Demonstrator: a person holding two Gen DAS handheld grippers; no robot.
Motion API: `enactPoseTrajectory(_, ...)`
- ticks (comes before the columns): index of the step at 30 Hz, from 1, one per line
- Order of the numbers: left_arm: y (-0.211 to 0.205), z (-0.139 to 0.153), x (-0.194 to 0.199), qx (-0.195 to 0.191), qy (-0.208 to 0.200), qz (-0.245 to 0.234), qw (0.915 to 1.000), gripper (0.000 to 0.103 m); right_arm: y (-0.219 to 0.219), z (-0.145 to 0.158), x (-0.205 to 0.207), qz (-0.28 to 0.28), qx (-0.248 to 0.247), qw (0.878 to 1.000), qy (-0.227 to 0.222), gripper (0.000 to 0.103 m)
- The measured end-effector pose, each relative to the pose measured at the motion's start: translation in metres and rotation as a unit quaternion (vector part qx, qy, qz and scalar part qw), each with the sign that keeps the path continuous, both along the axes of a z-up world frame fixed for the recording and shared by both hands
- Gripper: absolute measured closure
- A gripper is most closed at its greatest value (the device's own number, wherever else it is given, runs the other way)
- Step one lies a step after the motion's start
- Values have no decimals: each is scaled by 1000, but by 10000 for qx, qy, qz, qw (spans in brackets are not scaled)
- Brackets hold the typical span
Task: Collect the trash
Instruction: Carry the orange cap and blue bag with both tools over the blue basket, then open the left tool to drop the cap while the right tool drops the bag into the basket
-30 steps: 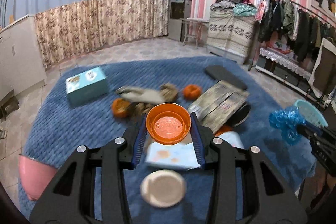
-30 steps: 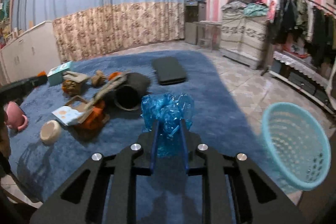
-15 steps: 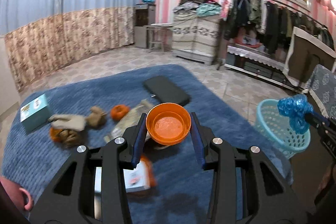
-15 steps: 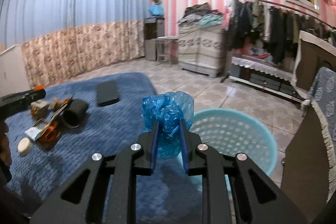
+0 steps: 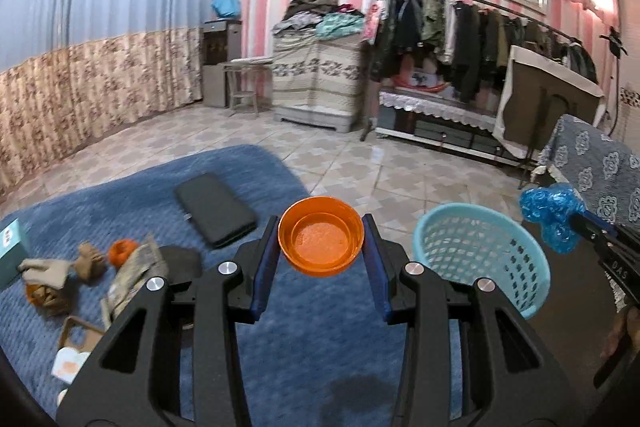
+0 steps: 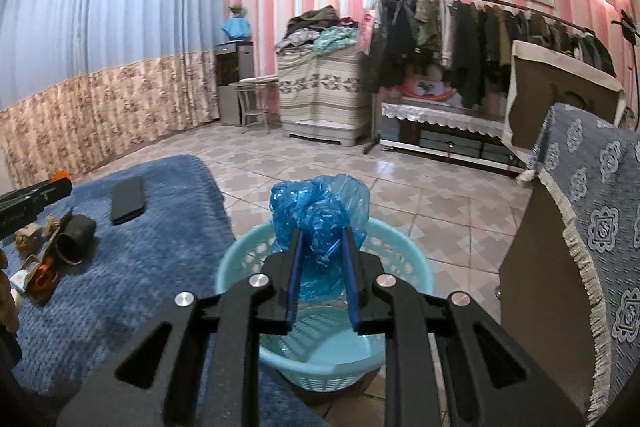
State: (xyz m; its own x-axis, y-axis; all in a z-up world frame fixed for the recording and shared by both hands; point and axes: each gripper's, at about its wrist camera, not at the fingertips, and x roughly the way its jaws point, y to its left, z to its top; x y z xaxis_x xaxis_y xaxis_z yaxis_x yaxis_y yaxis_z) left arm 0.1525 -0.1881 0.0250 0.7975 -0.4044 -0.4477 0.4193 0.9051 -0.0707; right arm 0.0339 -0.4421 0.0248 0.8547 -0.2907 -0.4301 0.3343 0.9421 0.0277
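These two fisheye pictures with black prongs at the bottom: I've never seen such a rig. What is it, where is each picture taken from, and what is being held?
No robot here: a person carries a two-finger gripper in each hand, and each has a camera looking forward along its fingers.

The left wrist view shows the left gripper closed on an orange bowl. At its right edge you see the other tool from the side.

The right wrist view shows the right gripper closed on a crumpled blue plastic bag, directly over a light blue basket on the floor at the edge of a blue rug.

On the rug lie a flat black case, a teal box, a small orange fruit and a jumble of paper and packaging scraps.
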Motion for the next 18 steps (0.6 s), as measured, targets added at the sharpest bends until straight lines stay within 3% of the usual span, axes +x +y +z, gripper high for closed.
enactPoseTrajectory(9, -65, -17, 17, -96, 215, -539, 9983, 64, -31, -24, 6, -329, 242, 9990, 157, 84)
enactPoseTrajectory(18, -146, -48, 38, 113, 504, -1142, 9921, 64, -59, -49, 9, -610, 466, 9966, 309, 84)
